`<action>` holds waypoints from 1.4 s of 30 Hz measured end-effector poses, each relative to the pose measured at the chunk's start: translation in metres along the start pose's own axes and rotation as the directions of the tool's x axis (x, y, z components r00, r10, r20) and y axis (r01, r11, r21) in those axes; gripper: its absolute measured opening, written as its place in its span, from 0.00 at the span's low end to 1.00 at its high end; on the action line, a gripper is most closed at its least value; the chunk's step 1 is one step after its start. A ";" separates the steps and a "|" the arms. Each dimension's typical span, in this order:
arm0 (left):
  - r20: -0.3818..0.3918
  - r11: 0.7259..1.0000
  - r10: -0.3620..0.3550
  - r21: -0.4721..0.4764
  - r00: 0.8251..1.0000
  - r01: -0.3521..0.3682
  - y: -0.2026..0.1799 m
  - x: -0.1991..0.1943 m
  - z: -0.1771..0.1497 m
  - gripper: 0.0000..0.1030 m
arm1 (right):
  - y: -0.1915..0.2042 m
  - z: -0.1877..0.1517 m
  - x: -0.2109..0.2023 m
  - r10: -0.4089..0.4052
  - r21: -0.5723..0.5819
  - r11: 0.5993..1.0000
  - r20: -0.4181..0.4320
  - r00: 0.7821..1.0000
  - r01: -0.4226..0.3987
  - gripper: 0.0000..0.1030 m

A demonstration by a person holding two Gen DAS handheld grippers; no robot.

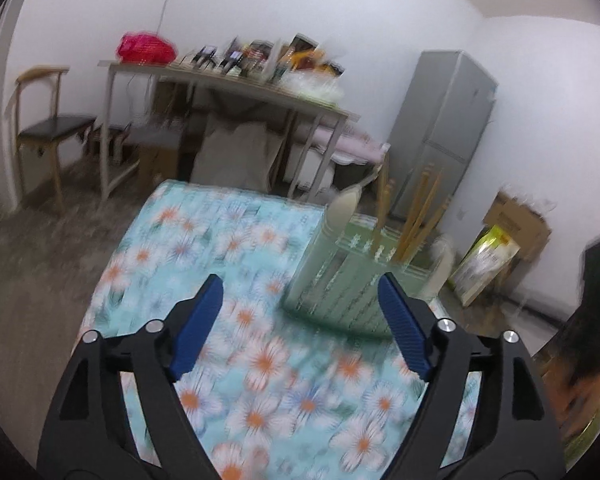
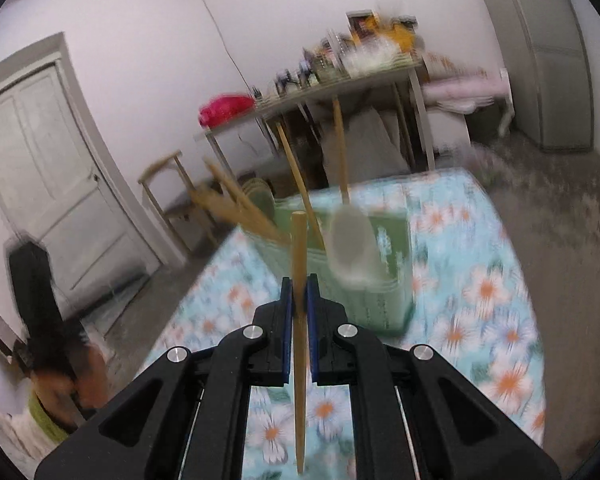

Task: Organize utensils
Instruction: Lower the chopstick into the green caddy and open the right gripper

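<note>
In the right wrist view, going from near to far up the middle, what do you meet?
Right gripper shut on a chopstick → green utensil holder on the floral tablecloth → cluttered table by the wall.

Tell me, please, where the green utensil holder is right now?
The green utensil holder stands on the floral tablecloth, just beyond the right gripper clamping a chopstick; in the left wrist view it sits ahead-right of the open left gripper.

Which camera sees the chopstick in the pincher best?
The right wrist view: the chopstick stands clamped between the right gripper's blue pads, seen whole. The left wrist view misses it, showing only other sticks in the green holder.
</note>
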State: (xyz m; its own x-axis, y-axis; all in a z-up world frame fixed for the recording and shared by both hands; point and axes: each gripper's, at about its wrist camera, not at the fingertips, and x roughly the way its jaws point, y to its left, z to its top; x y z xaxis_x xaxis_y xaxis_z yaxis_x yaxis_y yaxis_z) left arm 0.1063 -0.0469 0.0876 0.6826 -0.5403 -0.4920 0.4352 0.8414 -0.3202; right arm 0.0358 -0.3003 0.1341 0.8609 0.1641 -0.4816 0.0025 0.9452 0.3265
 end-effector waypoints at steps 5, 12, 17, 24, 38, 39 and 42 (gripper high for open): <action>-0.063 0.998 0.056 -0.039 0.996 -0.059 0.023 -0.004 -0.035 0.81 | 0.016 0.041 -0.019 0.009 -0.090 0.996 0.150 0.989 0.004 0.07; -0.037 0.993 0.120 -0.014 0.992 -0.121 0.023 -0.017 -0.047 0.87 | 0.035 0.092 -0.030 0.007 -0.178 0.983 0.292 0.956 0.047 0.07; -0.002 0.988 0.155 -0.006 0.988 -0.155 0.021 -0.024 -0.044 0.91 | 0.049 0.119 -0.025 -0.003 -0.229 0.969 0.366 0.931 0.093 0.07; 0.011 0.984 0.177 0.000 0.984 -0.177 0.011 -0.022 -0.043 0.92 | 0.052 0.115 0.014 -0.020 -0.266 0.957 0.348 0.937 0.120 0.07; 0.045 0.976 0.217 -0.007 0.975 -0.217 -0.002 -0.013 -0.037 0.92 | 0.027 0.076 0.007 -0.060 -0.202 0.972 0.279 0.958 0.120 0.52; 0.046 0.976 0.219 -0.007 0.975 -0.219 -0.002 -0.014 -0.035 0.92 | 0.027 0.075 0.002 -0.055 -0.194 0.974 0.285 0.957 0.114 0.55; 0.060 0.976 0.219 -0.003 0.974 -0.219 -0.004 -0.014 -0.031 0.92 | 0.031 0.058 -0.017 -0.046 -0.187 0.977 0.290 0.956 0.104 0.67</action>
State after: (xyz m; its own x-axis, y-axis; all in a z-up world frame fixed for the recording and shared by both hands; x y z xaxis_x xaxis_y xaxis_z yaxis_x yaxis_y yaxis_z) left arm 0.0770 -0.0428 0.0705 0.7953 -0.3417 -0.5008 0.2730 0.9394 -0.2074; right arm 0.0508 -0.2902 0.1999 0.9705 0.0316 -0.2391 -0.0036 0.9932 0.1166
